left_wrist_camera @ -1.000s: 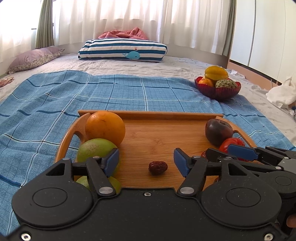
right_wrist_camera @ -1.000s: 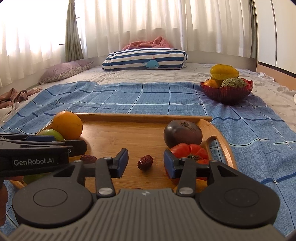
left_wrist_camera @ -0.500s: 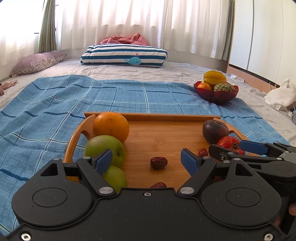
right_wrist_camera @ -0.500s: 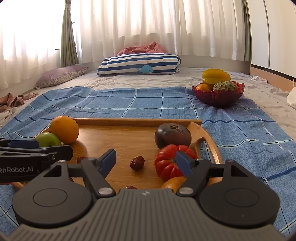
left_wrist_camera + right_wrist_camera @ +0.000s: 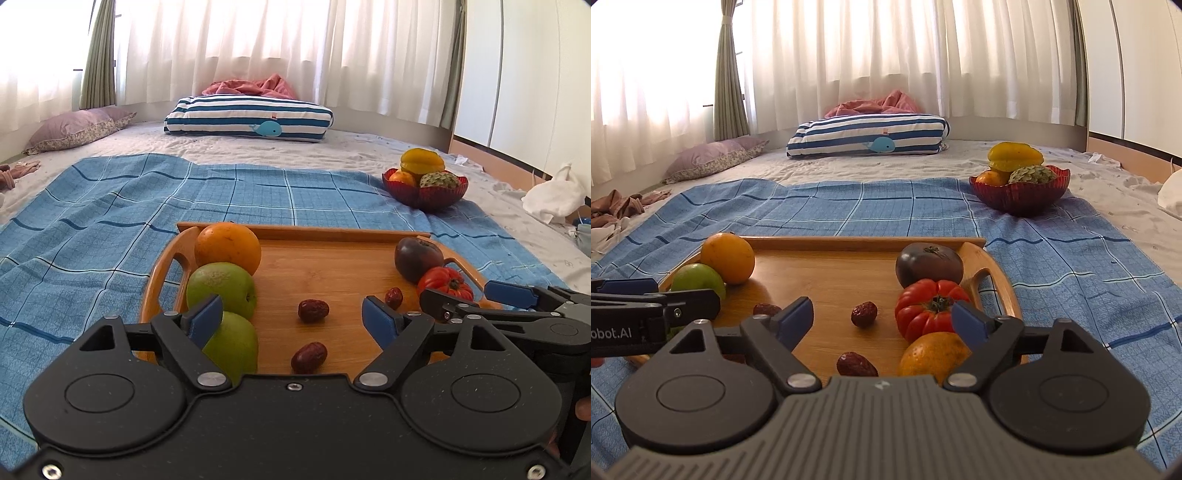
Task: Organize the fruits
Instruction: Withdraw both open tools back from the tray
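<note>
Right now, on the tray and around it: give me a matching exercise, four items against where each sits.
Items:
1. orange
2. dark purple tomato
3. red ribbed tomato
4. starfruit

Places:
A. on top of the pile in the red bowl
B. far left corner of the wooden tray, behind a green apple
C. right side of the tray, just nearer the camera than the dark tomato
D. far right corner of the tray, by the handle

Pairs: 1-B, 2-D, 3-C, 4-A
</note>
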The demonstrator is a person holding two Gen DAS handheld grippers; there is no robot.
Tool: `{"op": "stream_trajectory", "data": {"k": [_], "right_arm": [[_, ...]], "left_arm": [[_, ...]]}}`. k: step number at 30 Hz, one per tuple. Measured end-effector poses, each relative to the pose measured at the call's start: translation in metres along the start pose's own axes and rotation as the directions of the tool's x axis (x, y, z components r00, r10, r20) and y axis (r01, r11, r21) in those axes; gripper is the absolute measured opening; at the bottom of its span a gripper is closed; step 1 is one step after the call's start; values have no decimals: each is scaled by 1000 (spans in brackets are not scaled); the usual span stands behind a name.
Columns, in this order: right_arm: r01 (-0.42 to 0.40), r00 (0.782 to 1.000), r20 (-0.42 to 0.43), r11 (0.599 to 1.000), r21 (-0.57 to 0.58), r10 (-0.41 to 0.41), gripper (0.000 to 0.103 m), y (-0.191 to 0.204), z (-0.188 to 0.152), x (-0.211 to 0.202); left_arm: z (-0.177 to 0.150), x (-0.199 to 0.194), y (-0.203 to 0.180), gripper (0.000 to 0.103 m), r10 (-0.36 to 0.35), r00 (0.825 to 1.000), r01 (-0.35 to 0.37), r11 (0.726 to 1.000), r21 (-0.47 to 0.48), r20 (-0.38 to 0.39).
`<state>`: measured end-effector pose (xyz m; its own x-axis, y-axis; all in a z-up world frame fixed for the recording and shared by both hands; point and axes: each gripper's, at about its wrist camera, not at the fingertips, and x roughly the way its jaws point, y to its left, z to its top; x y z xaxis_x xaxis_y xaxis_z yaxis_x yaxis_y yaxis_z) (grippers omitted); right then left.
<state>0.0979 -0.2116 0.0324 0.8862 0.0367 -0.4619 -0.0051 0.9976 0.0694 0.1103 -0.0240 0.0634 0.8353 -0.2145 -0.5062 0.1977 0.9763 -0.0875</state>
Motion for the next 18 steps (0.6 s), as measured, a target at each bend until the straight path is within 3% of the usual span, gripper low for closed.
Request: {"op": "stream_trajectory", "data": {"k": [18], "right_arm": [[12, 999, 35, 1000, 0, -12, 94, -1, -17, -28]], "left_arm": [[-18, -20, 2, 82, 10, 1000, -10, 999, -31, -20]]}}
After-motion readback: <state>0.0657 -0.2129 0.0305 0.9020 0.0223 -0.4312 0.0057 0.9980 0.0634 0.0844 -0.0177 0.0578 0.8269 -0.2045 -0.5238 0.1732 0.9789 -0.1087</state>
